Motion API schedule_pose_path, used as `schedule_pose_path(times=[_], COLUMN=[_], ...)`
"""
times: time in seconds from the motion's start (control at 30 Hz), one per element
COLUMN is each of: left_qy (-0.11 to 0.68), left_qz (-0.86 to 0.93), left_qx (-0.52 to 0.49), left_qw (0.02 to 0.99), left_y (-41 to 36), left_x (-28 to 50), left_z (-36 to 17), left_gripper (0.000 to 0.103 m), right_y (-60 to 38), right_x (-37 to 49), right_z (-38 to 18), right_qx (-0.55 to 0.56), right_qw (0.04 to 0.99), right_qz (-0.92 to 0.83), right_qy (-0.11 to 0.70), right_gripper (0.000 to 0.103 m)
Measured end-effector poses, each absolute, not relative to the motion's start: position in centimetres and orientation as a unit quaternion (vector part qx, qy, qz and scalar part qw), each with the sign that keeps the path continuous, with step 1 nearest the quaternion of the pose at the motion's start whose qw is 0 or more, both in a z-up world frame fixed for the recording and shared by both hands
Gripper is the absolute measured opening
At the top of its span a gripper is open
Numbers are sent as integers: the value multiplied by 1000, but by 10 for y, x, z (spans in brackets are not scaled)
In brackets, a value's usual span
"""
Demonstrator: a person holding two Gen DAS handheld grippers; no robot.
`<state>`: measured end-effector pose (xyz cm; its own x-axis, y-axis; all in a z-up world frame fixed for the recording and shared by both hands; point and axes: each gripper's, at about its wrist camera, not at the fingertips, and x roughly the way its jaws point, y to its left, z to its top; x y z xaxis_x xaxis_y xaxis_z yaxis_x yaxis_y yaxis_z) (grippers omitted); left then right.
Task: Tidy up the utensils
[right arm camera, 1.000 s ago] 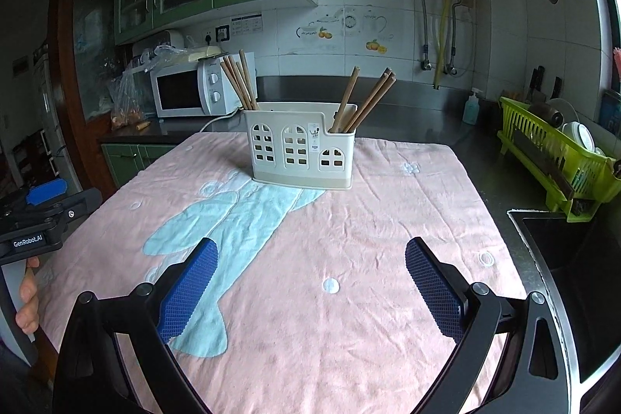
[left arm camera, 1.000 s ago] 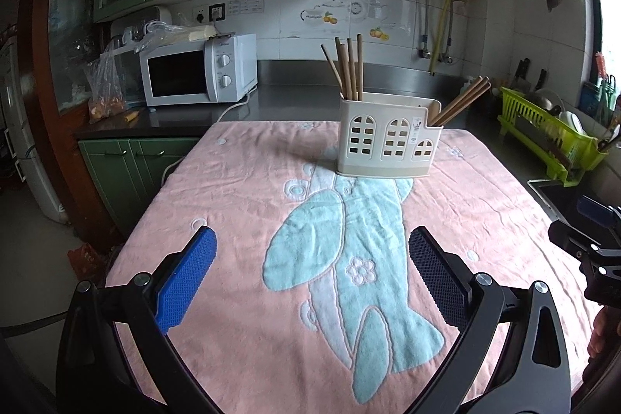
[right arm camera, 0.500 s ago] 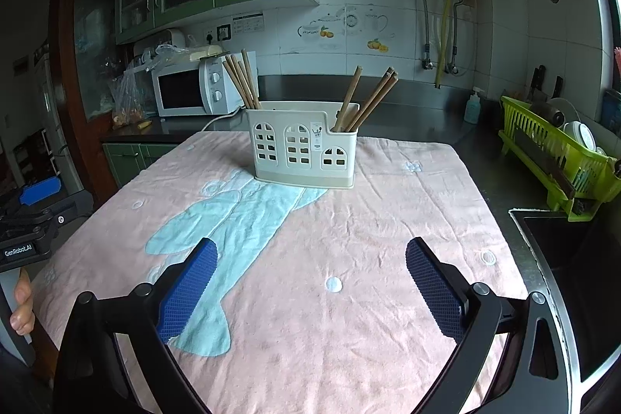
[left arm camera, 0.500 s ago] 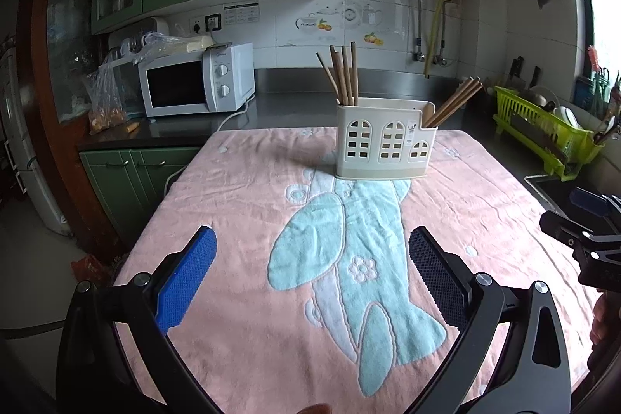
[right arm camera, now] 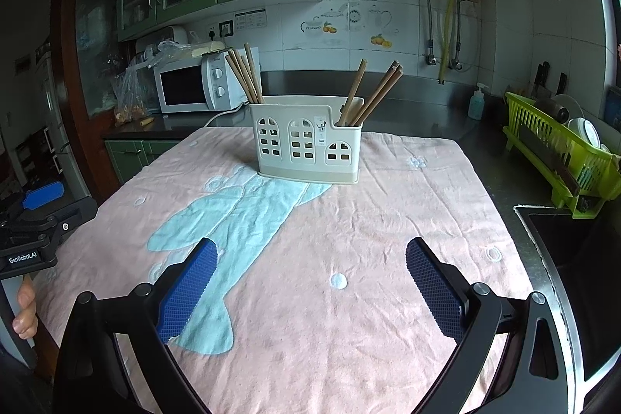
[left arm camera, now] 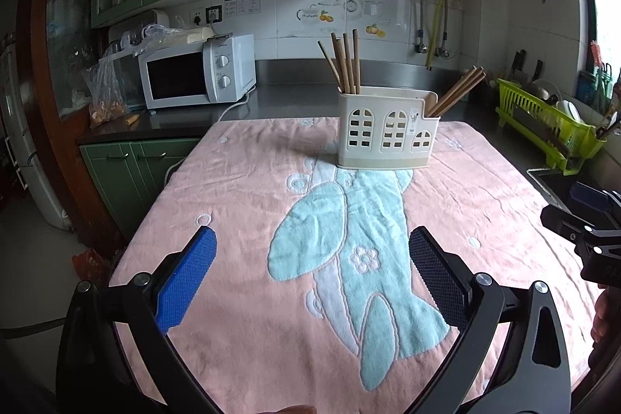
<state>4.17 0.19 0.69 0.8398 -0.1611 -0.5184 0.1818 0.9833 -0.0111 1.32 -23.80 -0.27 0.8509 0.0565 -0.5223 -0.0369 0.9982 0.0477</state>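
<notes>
A cream utensil holder [left arm camera: 386, 132] [right arm camera: 308, 150] with arched cut-outs stands at the far end of a pink towel [left arm camera: 240, 204] [right arm camera: 388, 220] with a light blue print. Several wooden chopsticks [left arm camera: 345, 64] [right arm camera: 244, 76] stick up from its left compartment. More chopsticks [left arm camera: 456, 92] [right arm camera: 374, 94] lean right out of its lower right compartment. My left gripper [left arm camera: 312, 270] hovers open over the towel's near part, nothing between its blue pads. My right gripper [right arm camera: 310, 278] is open and empty too, well short of the holder.
A white microwave [left arm camera: 196, 74] sits on the dark counter at back left. A green dish rack [right arm camera: 559, 154] stands at the right beside a sink [right arm camera: 562, 239]. In each view the other hand-held gripper body [left arm camera: 582, 224] [right arm camera: 35, 224] shows at the towel's edge.
The left view has drawn back and lifted a little, so the holder looks slightly farther. The right gripper has barely shifted. Both stay open and empty.
</notes>
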Motion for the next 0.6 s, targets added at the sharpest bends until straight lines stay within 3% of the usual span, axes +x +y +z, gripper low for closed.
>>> schedule_pose_path(times=[0.6], left_qy=[274], left_qz=[-89], left_qx=[19], left_qw=[957], left_y=[1], left_x=[42], left_z=[1], left_gripper=[98], right_y=[-239], right_x=[14], right_z=[-4], right_qx=[23], right_qw=[961], right_qz=[27], right_qy=[274], right_gripper=[95])
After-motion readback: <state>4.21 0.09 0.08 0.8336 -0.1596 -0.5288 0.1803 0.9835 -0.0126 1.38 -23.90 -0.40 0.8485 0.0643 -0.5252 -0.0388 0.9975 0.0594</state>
